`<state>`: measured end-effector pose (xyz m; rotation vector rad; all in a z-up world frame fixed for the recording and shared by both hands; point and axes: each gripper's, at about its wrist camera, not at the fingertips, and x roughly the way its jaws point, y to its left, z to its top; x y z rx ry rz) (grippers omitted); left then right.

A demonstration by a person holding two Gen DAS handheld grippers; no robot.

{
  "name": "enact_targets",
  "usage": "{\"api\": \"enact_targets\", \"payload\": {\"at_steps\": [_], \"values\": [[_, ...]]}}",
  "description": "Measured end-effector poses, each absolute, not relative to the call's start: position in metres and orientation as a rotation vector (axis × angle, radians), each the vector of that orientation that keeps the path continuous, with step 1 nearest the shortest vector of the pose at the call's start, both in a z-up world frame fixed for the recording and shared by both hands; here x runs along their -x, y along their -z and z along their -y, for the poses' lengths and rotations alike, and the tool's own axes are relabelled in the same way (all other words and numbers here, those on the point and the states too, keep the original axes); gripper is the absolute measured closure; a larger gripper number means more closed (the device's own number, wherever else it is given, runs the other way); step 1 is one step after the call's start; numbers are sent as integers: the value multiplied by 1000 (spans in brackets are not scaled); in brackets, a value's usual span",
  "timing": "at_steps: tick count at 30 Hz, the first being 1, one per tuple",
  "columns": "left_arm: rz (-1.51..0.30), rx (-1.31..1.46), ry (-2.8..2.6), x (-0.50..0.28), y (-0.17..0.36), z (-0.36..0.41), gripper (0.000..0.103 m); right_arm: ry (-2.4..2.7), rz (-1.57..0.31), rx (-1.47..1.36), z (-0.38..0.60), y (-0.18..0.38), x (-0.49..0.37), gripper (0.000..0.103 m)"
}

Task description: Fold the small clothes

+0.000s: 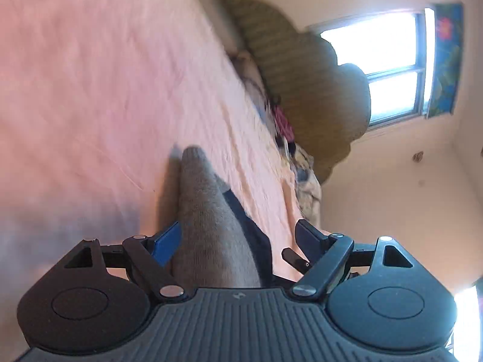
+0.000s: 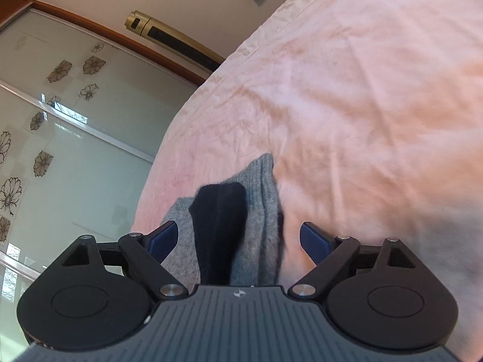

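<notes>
The left gripper (image 1: pixel 238 241) has its fingers wide open. A grey sock (image 1: pixel 208 223) lies between them on the pink bed (image 1: pixel 90 90), but the blue pads stand apart from it on each side, so nothing is held. A dark sock (image 1: pixel 253 235) shows along the right edge of the grey one. This view is tilted and partly blurred. On the far side of the bed there is a heap of clothes (image 1: pixel 283 126), and behind it a green-brown headboard (image 1: pixel 302 75). A window (image 1: pixel 383 66) with a flowered curtain (image 1: pixel 446 60) is on the wall to the right.

The right gripper (image 2: pixel 238 239) is also wide open. The grey sock (image 2: pixel 262 220) lies near it on the bed (image 2: pixel 362 90), close to the left edge of the bed, and the dark sock (image 2: pixel 220 226) lies on top of the grey one. The left pad (image 2: pixel 163 238) is over or just beside the edge of the grey sock; I cannot tell if it touches. The right pad (image 2: pixel 314 241) is well clear of it. To the left stands a wardrobe (image 2: pixel 75 135) with flower-printed sliding doors, and a gold tower (image 2: pixel 169 39) stands by the far wall.
</notes>
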<state>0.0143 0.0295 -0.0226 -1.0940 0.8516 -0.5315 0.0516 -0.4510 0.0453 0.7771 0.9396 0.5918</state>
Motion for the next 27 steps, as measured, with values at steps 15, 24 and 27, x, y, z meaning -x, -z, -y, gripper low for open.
{"api": "enact_targets", "payload": {"at_steps": [15, 24, 27], "values": [[-942, 820, 562, -36, 6, 1, 85, -718, -963, -680, 405, -65, -48, 78], [-911, 577, 383, -87, -29, -53, 80, -767, -914, -780, 346, -79, -107, 77], [-944, 627, 311, -86, -18, -74, 80, -598, -999, -784, 338, -47, -122, 55]]}}
